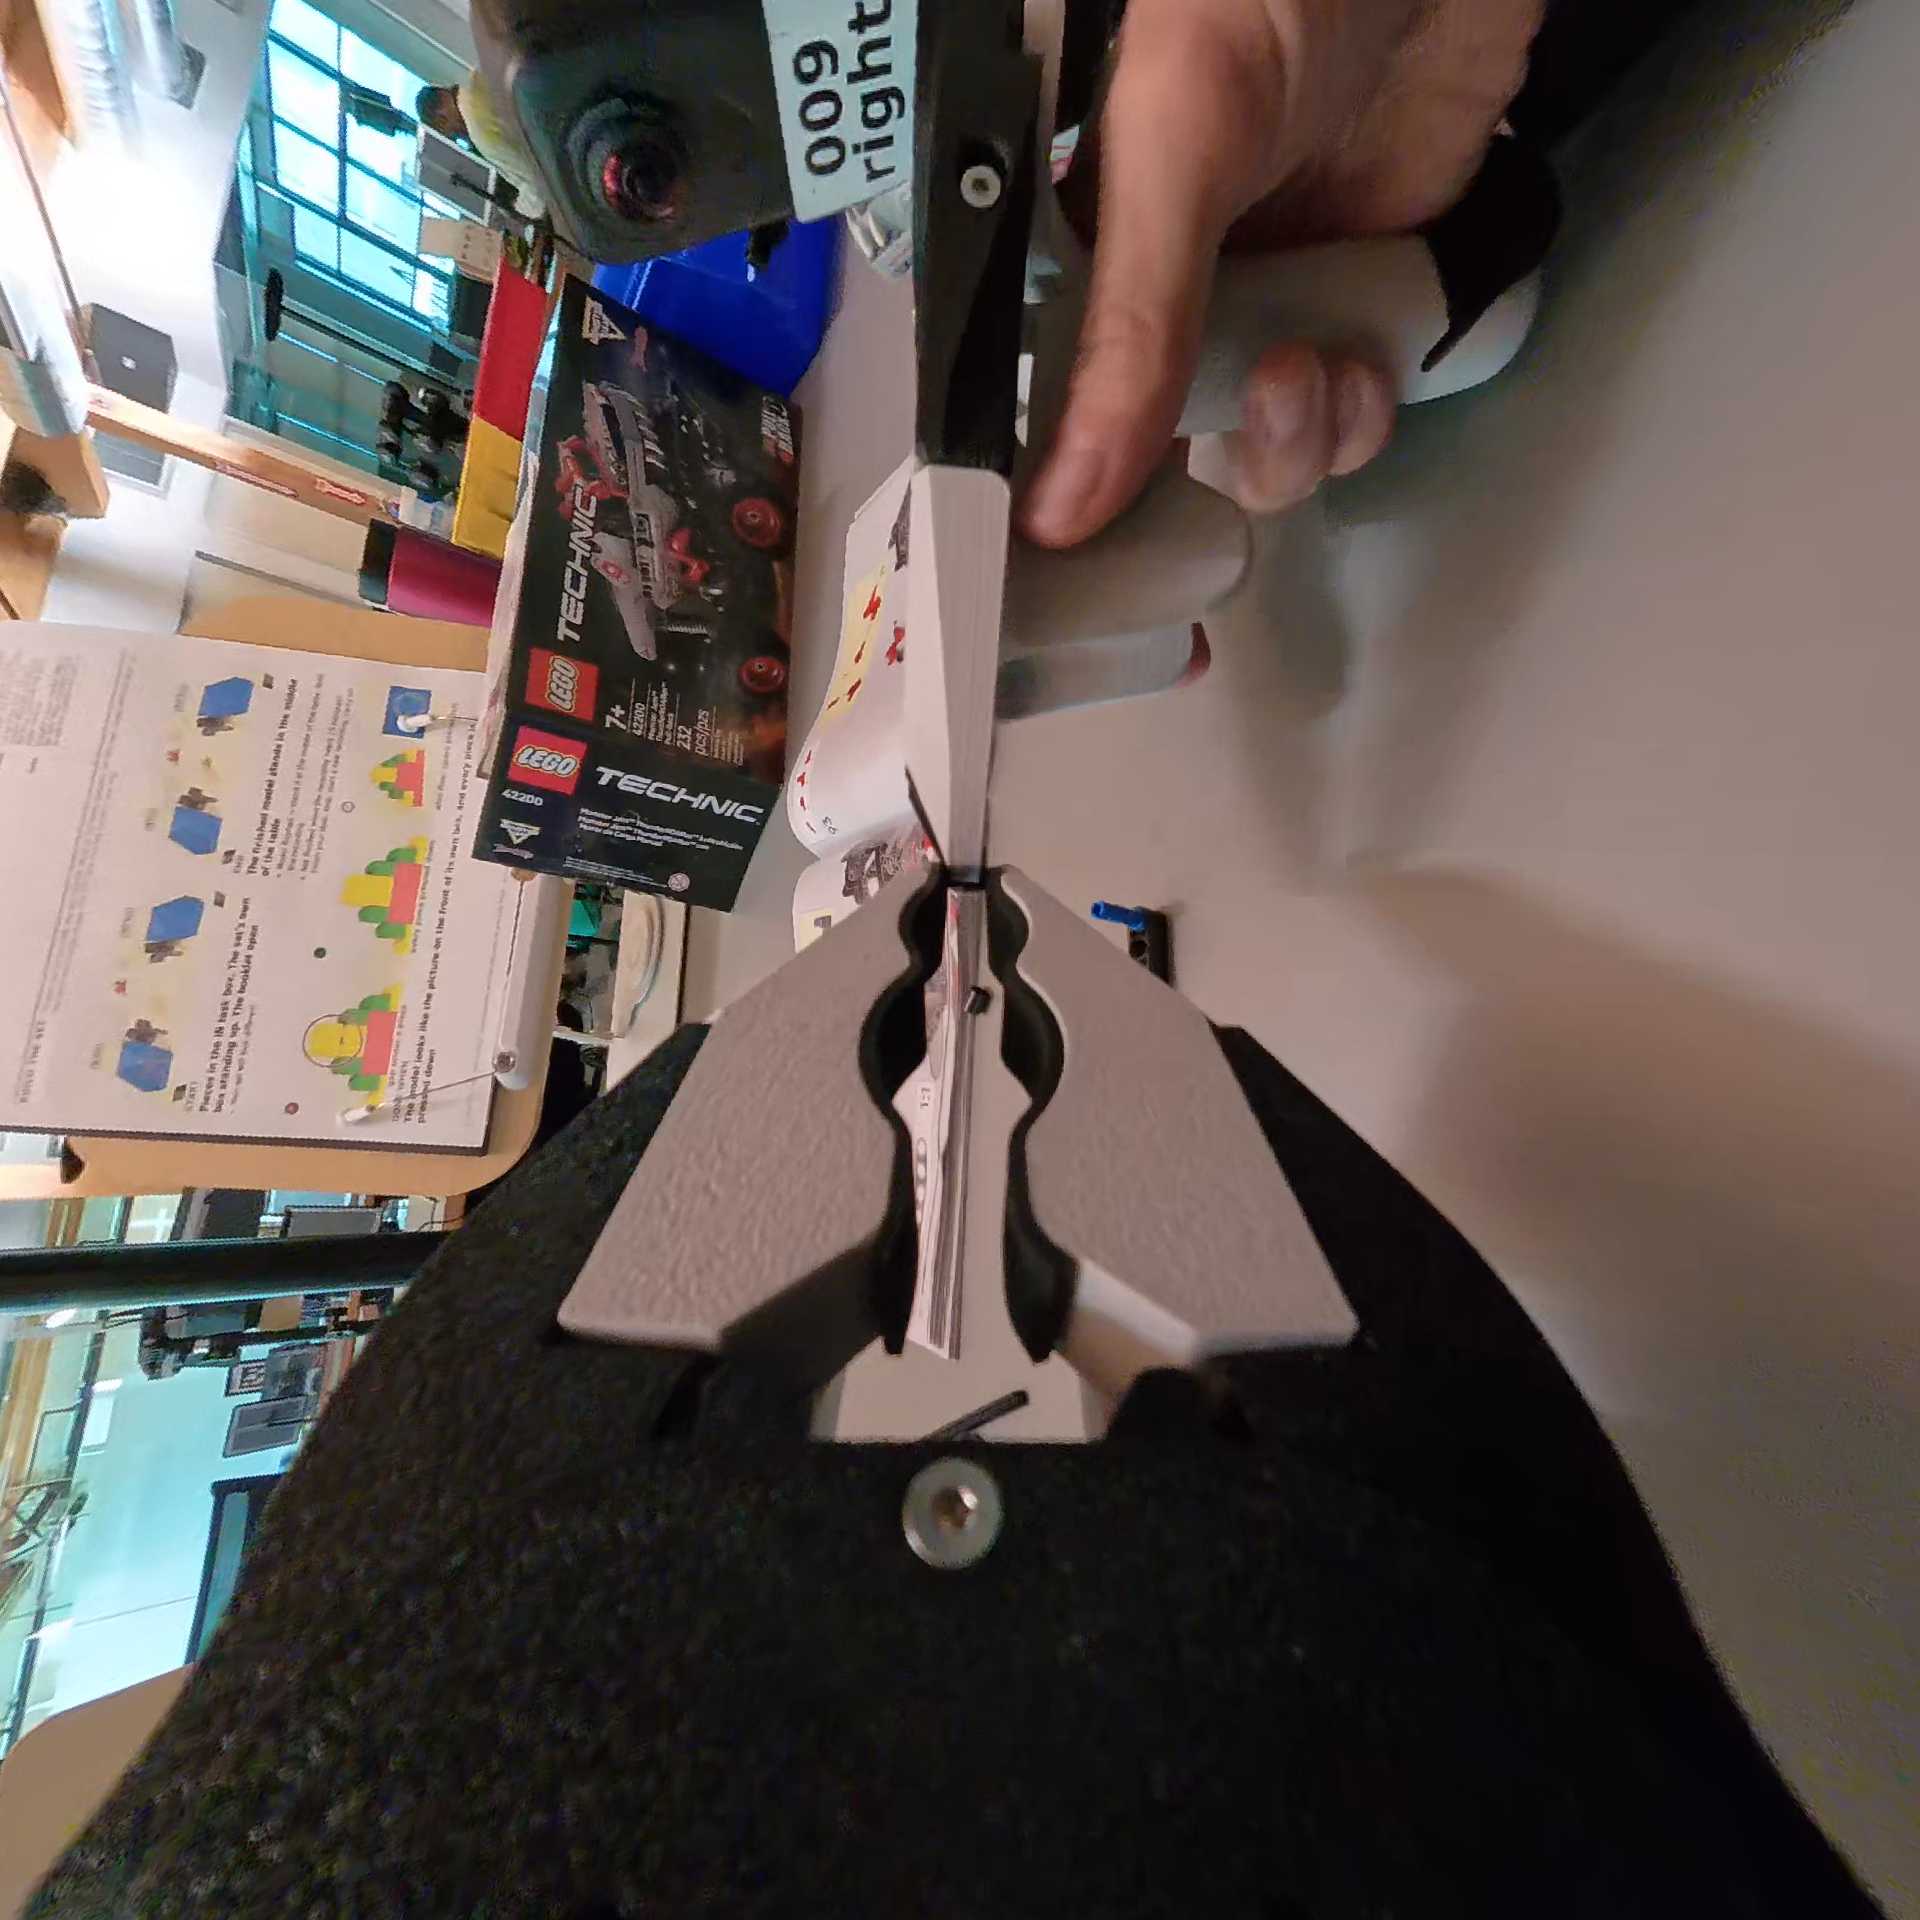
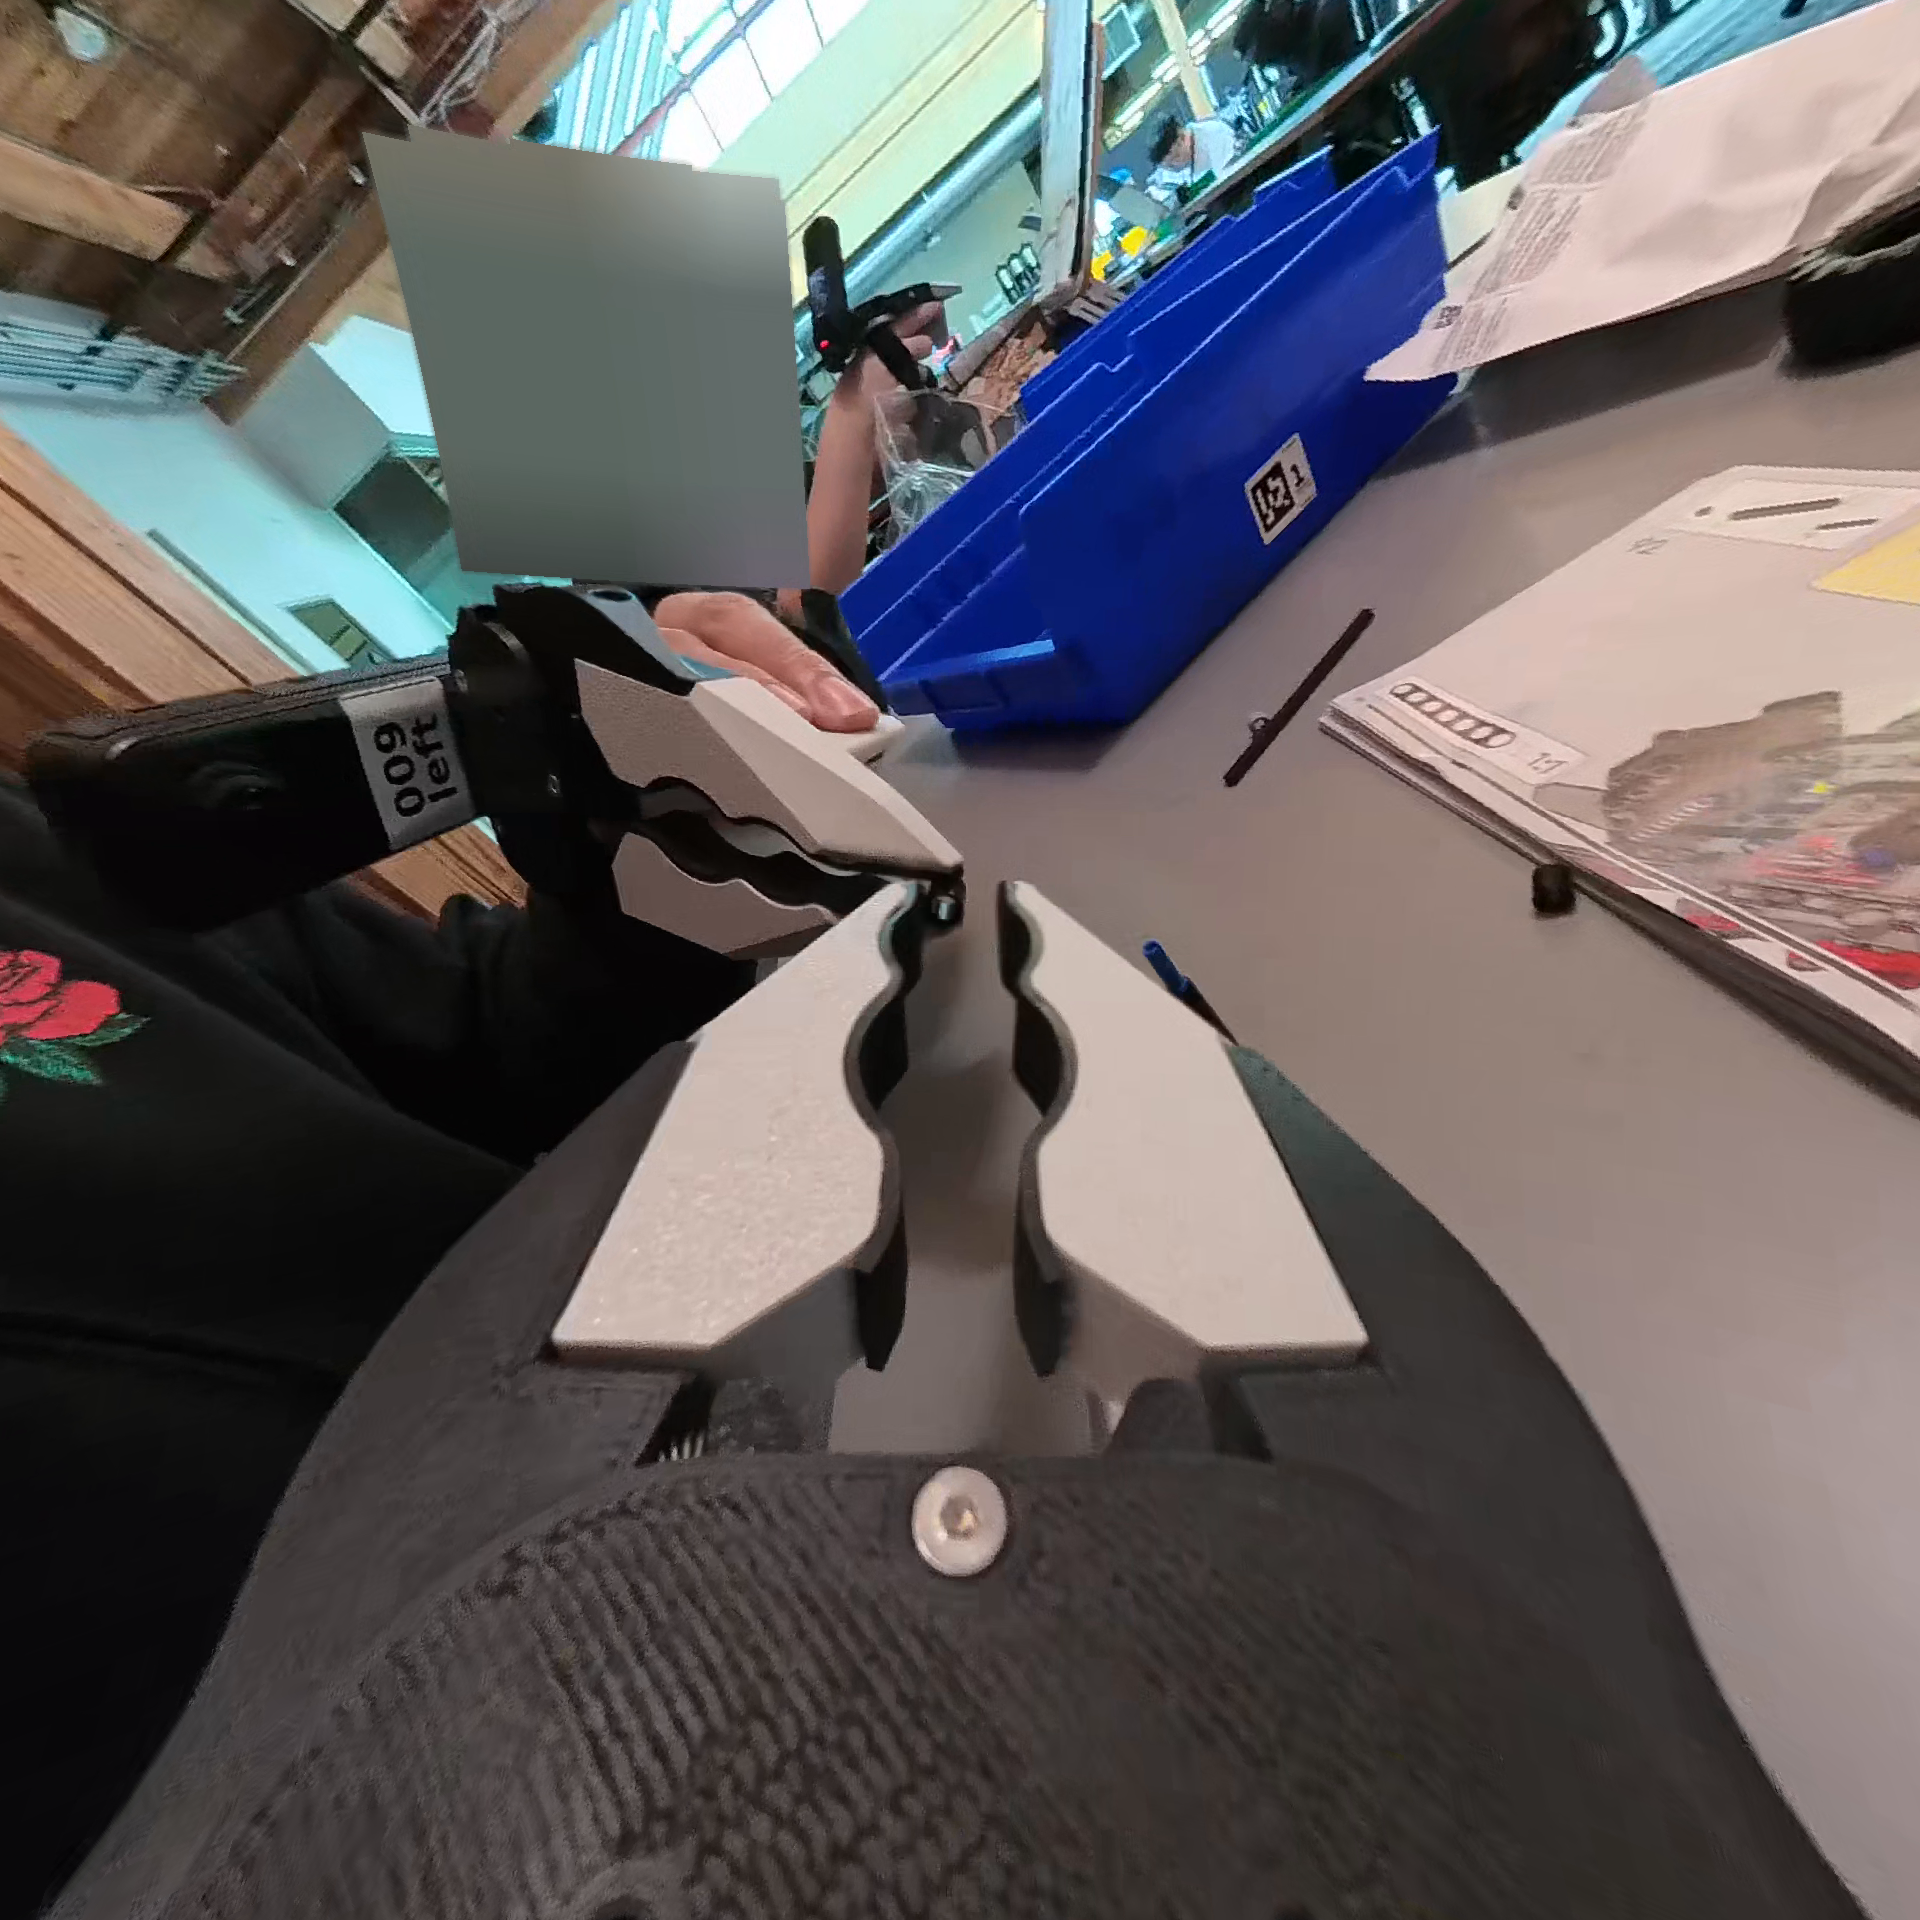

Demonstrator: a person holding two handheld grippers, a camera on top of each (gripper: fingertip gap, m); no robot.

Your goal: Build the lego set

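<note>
My left gripper (image 1: 966, 888) is shut on a small black Lego piece (image 2: 943, 910), pinched at its very tips and held above the grey table (image 2: 1351, 1091). In the right wrist view it comes in from the left (image 2: 935, 878). My right gripper (image 2: 977, 899) is open by a narrow gap. Its left fingertip touches the black piece and its right fingertip stands clear. In the left wrist view the right gripper (image 1: 966, 831) comes down edge-on, tip to tip with mine. A hand (image 1: 1247, 260) holds its handle.
The open instruction booklet (image 2: 1662, 748) lies on the right, a small black bush (image 2: 1550, 888) at its edge. A black axle (image 2: 1299, 696) and a blue pin (image 2: 1162, 958) lie on the table. A blue bin (image 2: 1143, 499) stands behind. The set's box (image 1: 644, 623) stands upright. My left and right fingertips are right by each other.
</note>
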